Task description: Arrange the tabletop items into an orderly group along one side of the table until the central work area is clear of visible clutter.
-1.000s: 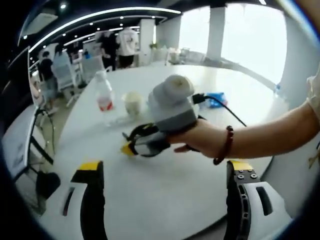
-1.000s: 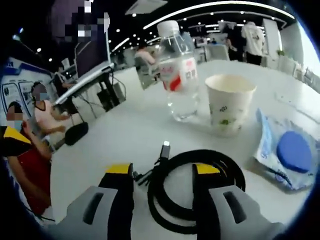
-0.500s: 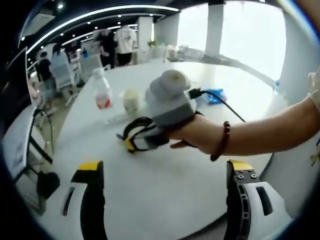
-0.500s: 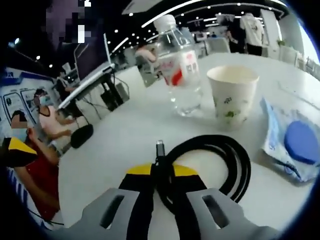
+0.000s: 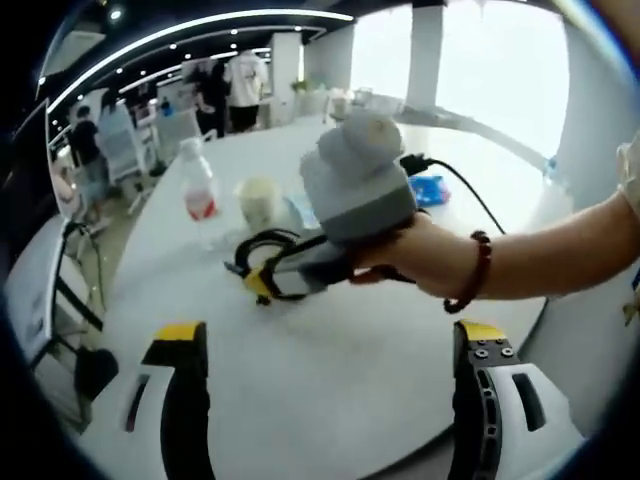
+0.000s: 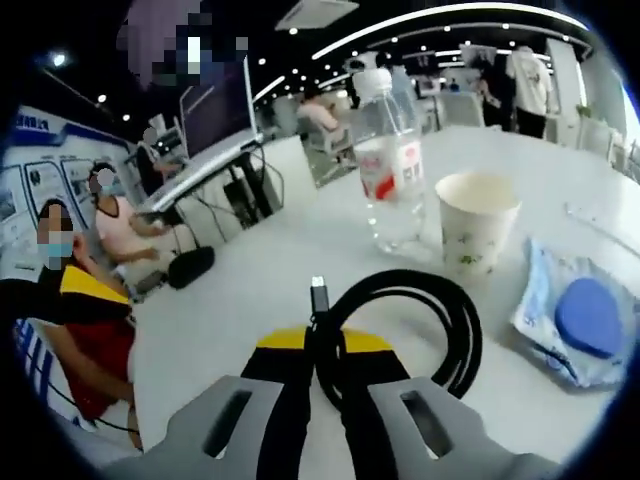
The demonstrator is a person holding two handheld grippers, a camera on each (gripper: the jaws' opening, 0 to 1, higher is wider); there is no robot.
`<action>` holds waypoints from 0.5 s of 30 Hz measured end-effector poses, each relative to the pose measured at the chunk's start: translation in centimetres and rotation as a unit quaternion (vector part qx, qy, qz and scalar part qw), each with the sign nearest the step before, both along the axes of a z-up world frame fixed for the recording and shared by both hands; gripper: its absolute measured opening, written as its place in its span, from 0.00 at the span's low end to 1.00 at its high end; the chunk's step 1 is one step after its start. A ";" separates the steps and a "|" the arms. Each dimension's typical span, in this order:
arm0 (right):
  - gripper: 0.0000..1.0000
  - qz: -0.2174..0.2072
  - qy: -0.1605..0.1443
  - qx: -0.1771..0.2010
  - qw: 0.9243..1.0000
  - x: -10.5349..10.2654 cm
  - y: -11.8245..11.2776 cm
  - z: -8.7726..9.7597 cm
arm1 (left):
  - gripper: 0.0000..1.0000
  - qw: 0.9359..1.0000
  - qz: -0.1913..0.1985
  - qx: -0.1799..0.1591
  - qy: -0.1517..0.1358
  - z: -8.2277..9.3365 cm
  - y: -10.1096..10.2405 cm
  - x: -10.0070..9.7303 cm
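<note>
A coiled black cable (image 6: 447, 318) with a plug end lies in front of my right gripper (image 6: 322, 343), whose yellow-tipped jaws are shut on the coil's near side. In the left gripper view the same cable (image 5: 262, 262) hangs from the right gripper (image 5: 262, 285), which a hand holds just above the white table (image 5: 330, 380). My left gripper (image 5: 330, 335) is open over bare tabletop, nothing between its jaws. Beyond the cable stand a water bottle (image 6: 392, 170) with a red label and a paper cup (image 6: 478, 222). A blue packet (image 6: 578, 318) lies to the right.
The bottle (image 5: 198, 190), cup (image 5: 258, 202) and blue packet (image 5: 430, 188) sit toward the table's far side. A black power lead (image 5: 470, 205) trails from the right gripper. People sit beside a monitor stand (image 6: 225, 130) off the table's left edge. Chairs stand beyond the table.
The right gripper's jaws, open around the cable a second ago, have shut on it. The hand has since raised and tilted that gripper, taking the coil with it. The left gripper stays still.
</note>
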State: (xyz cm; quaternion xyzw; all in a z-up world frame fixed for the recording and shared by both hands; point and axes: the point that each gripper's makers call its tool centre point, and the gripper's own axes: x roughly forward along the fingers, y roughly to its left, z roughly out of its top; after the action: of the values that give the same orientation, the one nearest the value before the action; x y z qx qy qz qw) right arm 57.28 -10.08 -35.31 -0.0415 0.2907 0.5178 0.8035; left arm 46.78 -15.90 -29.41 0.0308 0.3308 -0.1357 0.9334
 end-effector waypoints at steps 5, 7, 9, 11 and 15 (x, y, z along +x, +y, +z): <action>0.08 0.001 -0.017 0.011 1.000 -0.3 -1.1 1.7 | 0.99 1.000 -0.008 0.001 0.002 -0.2 -0.4 0.1; 0.08 0.000 -0.019 0.018 1.000 -0.4 -1.6 2.5 | 0.99 1.000 -0.011 0.001 0.002 -0.2 -0.6 0.2; 0.08 -0.002 -0.028 0.021 0.999 -0.5 -2.1 3.2 | 0.99 1.000 -0.014 0.001 0.001 -0.2 -0.7 0.3; 0.08 -0.005 -0.037 0.024 0.999 -0.4 -2.8 4.0 | 0.99 1.000 -0.017 0.002 0.001 -0.2 -0.8 0.3; 0.08 -0.018 -0.049 0.027 0.998 -0.1 -4.3 5.3 | 0.99 1.000 -0.024 0.004 0.006 -0.5 -1.2 0.2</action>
State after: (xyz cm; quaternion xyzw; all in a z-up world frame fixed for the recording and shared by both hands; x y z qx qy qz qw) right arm 57.17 -14.41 -30.04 -0.0396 0.2375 0.5084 0.8268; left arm 47.01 -17.05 -29.86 0.0414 0.3361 -0.1571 0.9277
